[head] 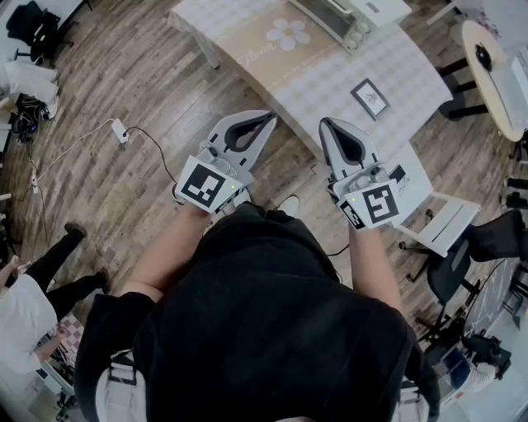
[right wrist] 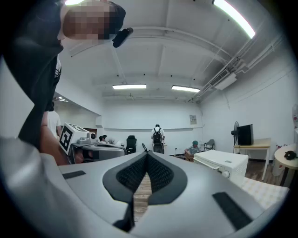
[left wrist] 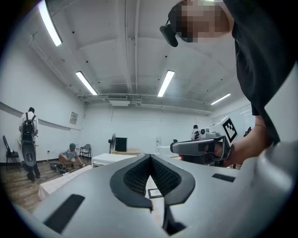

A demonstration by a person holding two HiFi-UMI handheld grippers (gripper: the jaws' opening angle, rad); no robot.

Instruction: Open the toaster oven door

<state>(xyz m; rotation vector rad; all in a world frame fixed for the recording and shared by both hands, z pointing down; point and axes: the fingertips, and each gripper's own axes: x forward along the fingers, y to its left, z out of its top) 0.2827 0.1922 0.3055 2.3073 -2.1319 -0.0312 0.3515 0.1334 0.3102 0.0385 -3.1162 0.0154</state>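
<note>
Seemingly closed toaster oven (head: 363,21), contents hidden, left tongs (head: 269,118) and right tongs (head: 326,124) pressed together, empty.

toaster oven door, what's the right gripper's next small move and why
Likely carry the right gripper forward toward the white box-shaped toaster oven, opening its jaws on the way. Its tips are together and empty, it hangs short of the checked-cloth table, and the oven, door apparently closed, sits at the table's far end.
</note>
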